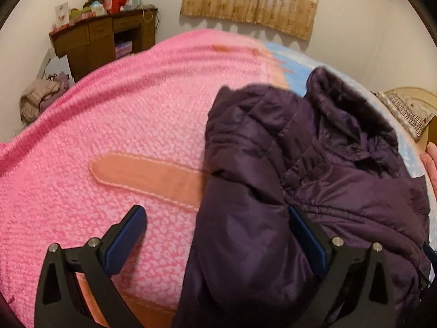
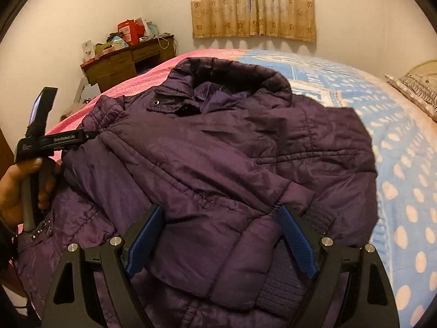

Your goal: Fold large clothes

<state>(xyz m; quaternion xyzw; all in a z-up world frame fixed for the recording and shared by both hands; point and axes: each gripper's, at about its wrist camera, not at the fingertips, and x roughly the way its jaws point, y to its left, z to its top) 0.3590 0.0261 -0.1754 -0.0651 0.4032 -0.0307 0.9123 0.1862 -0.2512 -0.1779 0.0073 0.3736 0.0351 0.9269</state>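
Note:
A dark purple padded jacket (image 2: 224,147) lies on the bed, collar toward the far wall, both sleeves folded in across the front. It also shows in the left wrist view (image 1: 295,180), at the right. My left gripper (image 1: 215,214) is open over the jacket's left edge, one finger above the pink blanket, the other above the jacket. In the right wrist view the left gripper's body (image 2: 41,136) is held by a hand at the jacket's left shoulder. My right gripper (image 2: 221,214) is open and empty just above the folded sleeve and its ribbed cuff (image 2: 319,218).
A pink blanket (image 1: 114,125) covers the bed's left side and a blue dotted sheet (image 2: 404,164) the right. A pillow (image 2: 418,93) lies far right. A brown desk (image 2: 125,60) with clutter stands by the far wall, under a curtained window (image 2: 254,5). Clothes (image 1: 41,98) lie on the floor at left.

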